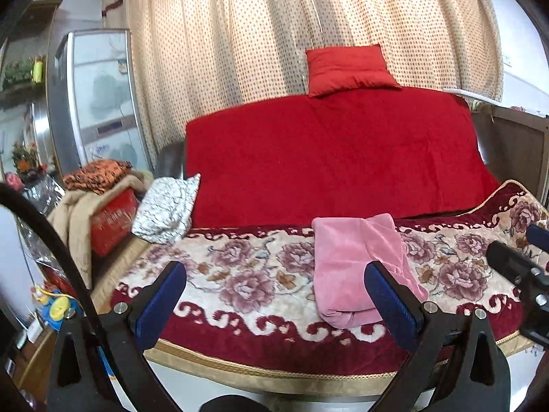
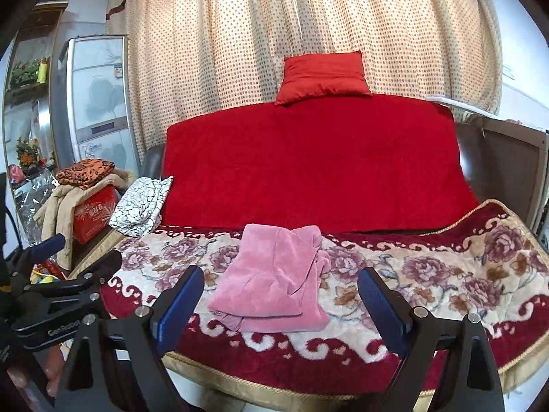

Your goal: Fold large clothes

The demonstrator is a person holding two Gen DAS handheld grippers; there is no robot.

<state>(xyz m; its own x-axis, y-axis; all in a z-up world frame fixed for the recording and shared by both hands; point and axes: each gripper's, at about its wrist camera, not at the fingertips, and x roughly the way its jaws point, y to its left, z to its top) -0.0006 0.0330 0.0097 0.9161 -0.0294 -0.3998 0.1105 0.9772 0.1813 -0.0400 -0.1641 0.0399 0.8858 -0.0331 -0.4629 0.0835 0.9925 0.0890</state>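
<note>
A pink garment (image 1: 357, 267) (image 2: 274, 281) lies folded into a compact bundle on the flowered blanket (image 1: 247, 274) (image 2: 429, 274) that covers the sofa seat. My left gripper (image 1: 274, 295) is held above the seat's front edge, open, nothing between its blue pads (image 1: 161, 305); the garment lies beyond its right finger. My right gripper (image 2: 281, 305) is open too, empty, with the garment lying past its fingertips. Each gripper appears at the edge of the other's view: the right gripper (image 1: 521, 267) and the left gripper (image 2: 61, 285).
A red cover (image 1: 326, 158) drapes the sofa back, with a red cushion (image 1: 346, 68) on top. At the sofa's left end sit a black-and-white patterned cloth (image 1: 168, 213), a red box (image 1: 109, 223) and a pile of beige and orange fabric (image 1: 96, 178). Dotted curtains hang behind.
</note>
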